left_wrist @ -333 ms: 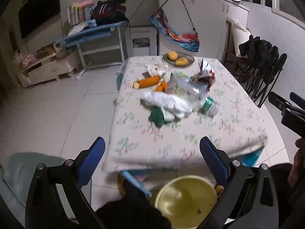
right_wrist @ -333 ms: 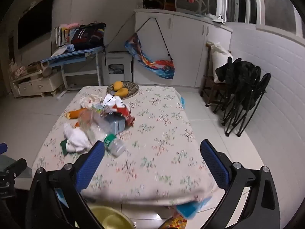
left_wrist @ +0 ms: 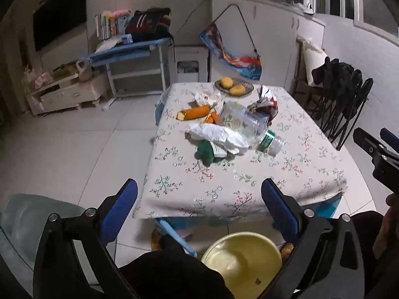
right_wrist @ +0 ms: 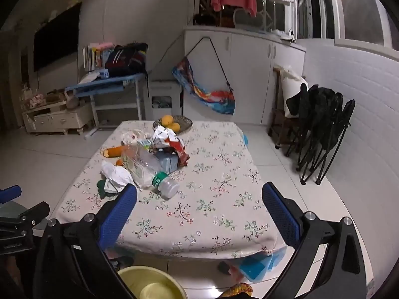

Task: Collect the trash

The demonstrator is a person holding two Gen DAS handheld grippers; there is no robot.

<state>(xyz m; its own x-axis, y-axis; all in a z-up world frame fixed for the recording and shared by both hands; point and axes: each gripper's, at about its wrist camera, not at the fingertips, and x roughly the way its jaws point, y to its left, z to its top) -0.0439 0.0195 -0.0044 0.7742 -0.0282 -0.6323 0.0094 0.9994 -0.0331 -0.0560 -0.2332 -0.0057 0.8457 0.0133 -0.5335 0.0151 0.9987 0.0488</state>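
Both the left gripper [left_wrist: 199, 196] and the right gripper [right_wrist: 199, 199] are wide and empty, before the table [right_wrist: 212, 211] with trash [left_wrist: 219, 134].

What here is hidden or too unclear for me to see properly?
- Yellow bowl: in both views the bottom edge and the gripper frames cut it off.
- Green thing: white crumpled paper lies over part of it, and in the right wrist view a finger of the right hand-held gripper hides more.
- Label on the clear bottle: too small to read.
- Space under the table: hidden by the tablecloth.
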